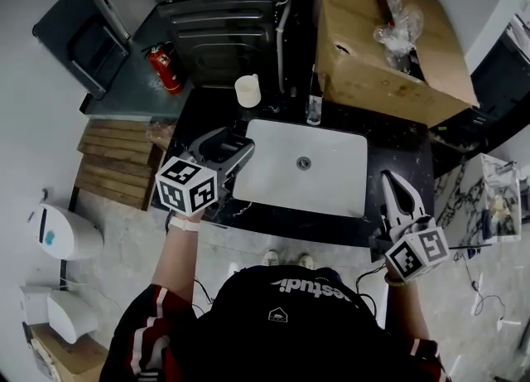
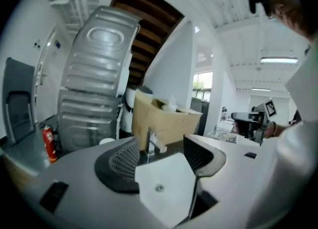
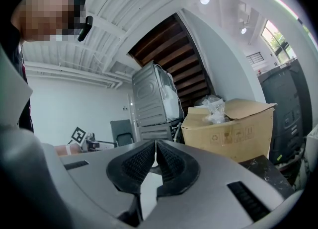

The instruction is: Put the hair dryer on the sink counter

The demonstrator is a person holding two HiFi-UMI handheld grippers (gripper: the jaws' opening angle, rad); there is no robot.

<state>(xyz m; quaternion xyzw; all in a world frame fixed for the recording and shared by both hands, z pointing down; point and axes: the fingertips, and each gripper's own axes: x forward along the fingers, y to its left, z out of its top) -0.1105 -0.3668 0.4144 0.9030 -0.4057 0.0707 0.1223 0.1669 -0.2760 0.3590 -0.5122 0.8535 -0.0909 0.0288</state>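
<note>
In the head view, our left claw (image 1: 238, 150) hangs over the left end of the dark bench (image 1: 273, 216), just beside the white basin (image 1: 331, 173). Our right claw (image 1: 392, 186) sits over the bench's right front corner. We cannot make out the hair dryer.

In the left gripper view, the left claw (image 2: 160, 144) stands apart with nothing between its pads. The faucet (image 2: 152, 144) shows beyond the gap.

In the right gripper view, the right claw (image 3: 155, 147) is closed together and empty, facing a cardboard box (image 3: 231, 131).

Head camera looks steeply down over the sink (image 1: 331, 183); the 2 claw cameras sit low, all 3 views sharing the cardboard box (image 1: 373, 57).
</note>
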